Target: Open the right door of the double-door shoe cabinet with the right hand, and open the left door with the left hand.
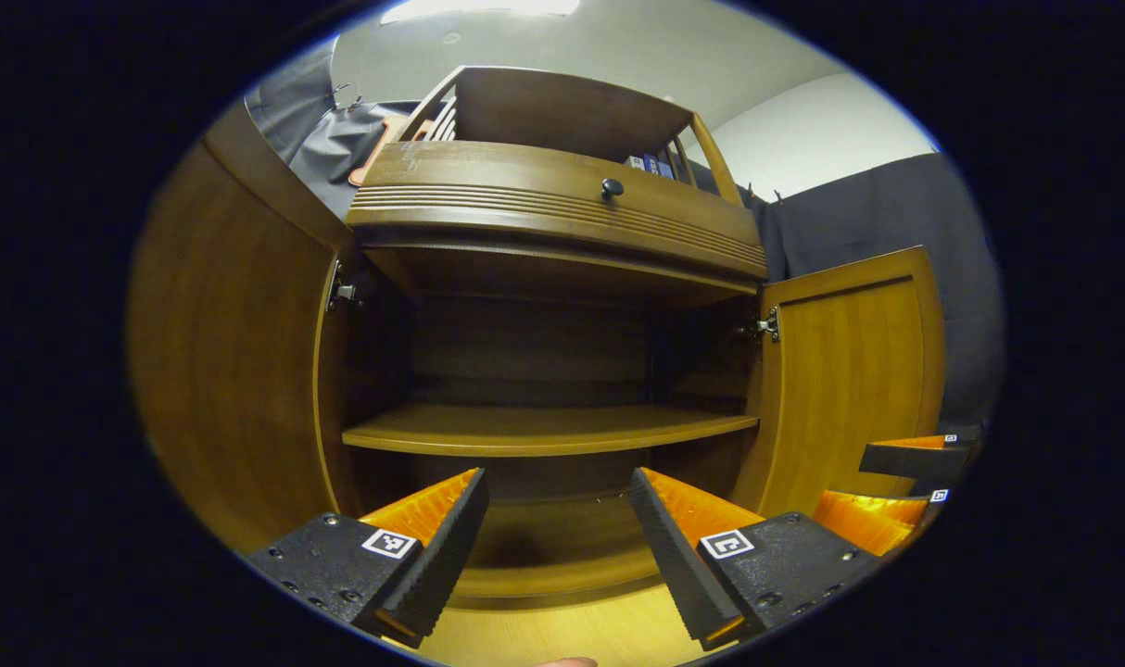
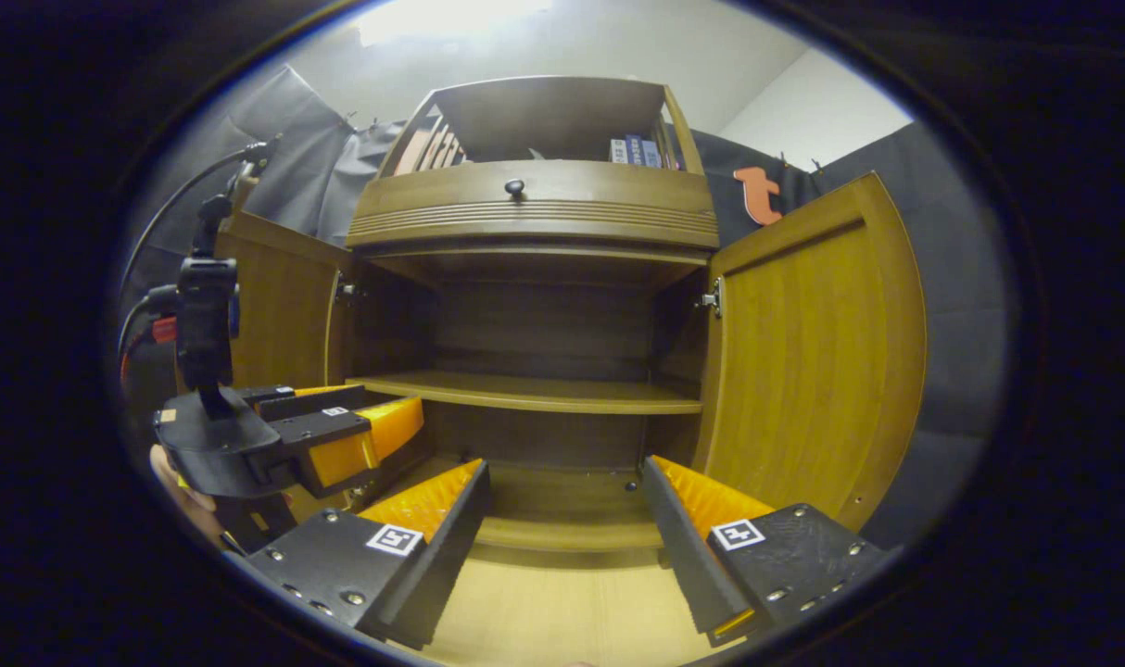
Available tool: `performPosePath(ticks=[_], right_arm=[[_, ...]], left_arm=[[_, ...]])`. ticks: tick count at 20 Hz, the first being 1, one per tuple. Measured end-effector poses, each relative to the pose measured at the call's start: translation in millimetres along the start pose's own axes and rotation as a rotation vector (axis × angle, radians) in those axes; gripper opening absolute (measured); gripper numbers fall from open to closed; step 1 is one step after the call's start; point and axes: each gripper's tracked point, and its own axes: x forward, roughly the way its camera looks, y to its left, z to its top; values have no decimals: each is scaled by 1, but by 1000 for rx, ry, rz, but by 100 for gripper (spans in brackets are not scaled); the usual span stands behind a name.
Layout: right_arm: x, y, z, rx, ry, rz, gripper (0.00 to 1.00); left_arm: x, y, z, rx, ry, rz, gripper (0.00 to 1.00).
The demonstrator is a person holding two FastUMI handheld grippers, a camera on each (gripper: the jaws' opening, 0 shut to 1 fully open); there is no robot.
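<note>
wooden shoe cabinet point(image 2: 535, 306), left door point(image 2: 280, 306) and right door point(image 2: 808, 361) wide, left gripper point(image 1: 555, 519) and right gripper point(image 2: 562, 519) both agape, empty

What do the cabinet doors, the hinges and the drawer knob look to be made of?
Right door and left door: wood or wood-look veneer, going by the grain lines and the satin sheen; which one cannot be told. Hinges: bright metal, silvery and glinting. Drawer knob: dark, round and glossy, perhaps metal or plastic.
</note>
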Motion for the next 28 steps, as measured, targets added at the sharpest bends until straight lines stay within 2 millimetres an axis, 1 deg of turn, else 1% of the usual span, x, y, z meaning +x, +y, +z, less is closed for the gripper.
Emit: performPosePath(ticks=[2, 3, 8, 9, 10, 13, 14, 15, 18, 19, 20, 21, 22, 23, 26, 27, 28], right_arm=[[0, 2, -2, -3, 7, 4, 98], [0, 1, -5, -8, 12, -2, 98], [-1, -2, -11, -12, 24, -8, 98], [0, -3, -11, -8, 23, -8, 98], [0, -4, -11, -6, 23, -8, 98], [1, -5, -13, 3, 24, -7, 98], [0, -4, -14, 6, 27, -4, 98], [1, -4, -15, 7, 27, -3, 100], [-1, -3, -14, 8, 23, 2, 95], [-1, -2, -14, 6, 22, 3, 95], [-2, -2, -14, 4, 19, 4, 98], [-2, -1, -14, 3, 17, 6, 95], [-3, -1, -15, 3, 16, 8, 95], [-4, 0, -16, 5, 16, 11, 98], [-6, 3, -23, 6, 26, 12, 98], [-8, 3, -24, 10, 27, 14, 98], [-12, 4, -24, 16, 23, 19, 95]], left_arm=[[-1, -4, -1, 1, 8, -17, 92], [-2, -6, -2, -3, 9, -24, 96], [-4, -6, -1, 14, 5, -20, 96], [-5, -7, -1, 12, 5, -24, 92], [-5, -8, -1, 12, 4, -24, 96], [-7, -10, 0, 15, 1, -30, 96], [-8, -10, 0, 16, -1, -30, 96], [-7, -10, 2, 15, -5, -30, 96], [-8, -9, 3, 16, -8, -26, 96], [-8, -9, 3, 16, -9, -28, 96], [-8, -10, 2, 17, -8, -28, 92], [-8, -9, 2, 17, -8, -27, 96], [-8, -9, 3, 16, -8, -26, 96], [-8, -9, 3, 13, -8, -27, 92], [-8, -7, 2, 5, -2, -23, 92], [-7, -6, 2, 2, 0, -18, 92], [-7, -4, 2, 1, 2, -13, 92]])
